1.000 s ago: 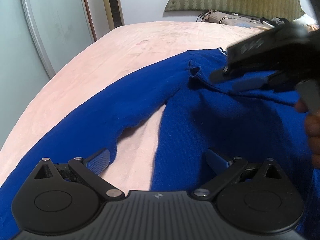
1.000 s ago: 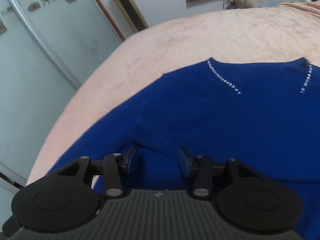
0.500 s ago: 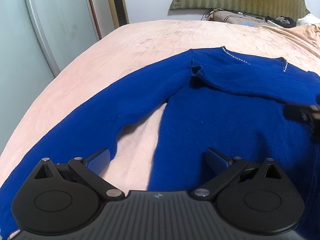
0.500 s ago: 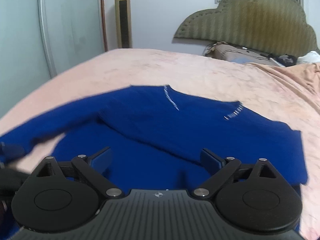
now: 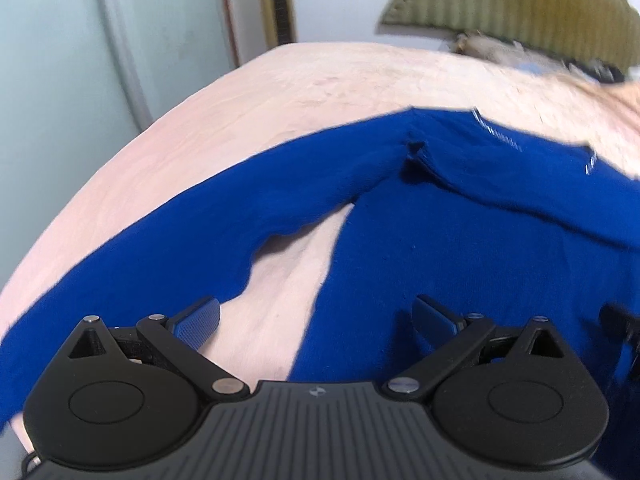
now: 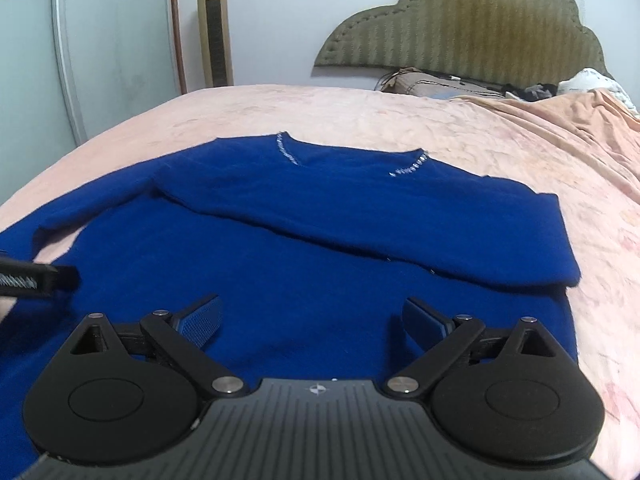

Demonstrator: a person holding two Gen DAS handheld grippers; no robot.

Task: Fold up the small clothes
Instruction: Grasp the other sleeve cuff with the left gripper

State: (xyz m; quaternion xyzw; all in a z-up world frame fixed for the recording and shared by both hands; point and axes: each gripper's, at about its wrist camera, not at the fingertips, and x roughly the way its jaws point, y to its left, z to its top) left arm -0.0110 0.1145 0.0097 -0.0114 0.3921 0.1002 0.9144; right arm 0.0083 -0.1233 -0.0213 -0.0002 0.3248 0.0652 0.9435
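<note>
The left gripper is held open above the unfolded left sleeve, presumably the next fold. The blue sweater lies flat on the pink bedspread. The right gripper is open, empty. The hem is hidden.

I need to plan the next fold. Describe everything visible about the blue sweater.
The blue sweater is a deep royal blue knit with a V neckline trimmed in small sparkling beads. It lies flat on the pink bedspread, neckline toward the headboard. One sleeve is already folded across the chest, its cuff near the opposite shoulder; the other sleeve still stretches out sideways over the bedspread. Neither the left gripper nor the right gripper holds it; both are open above it.
</note>
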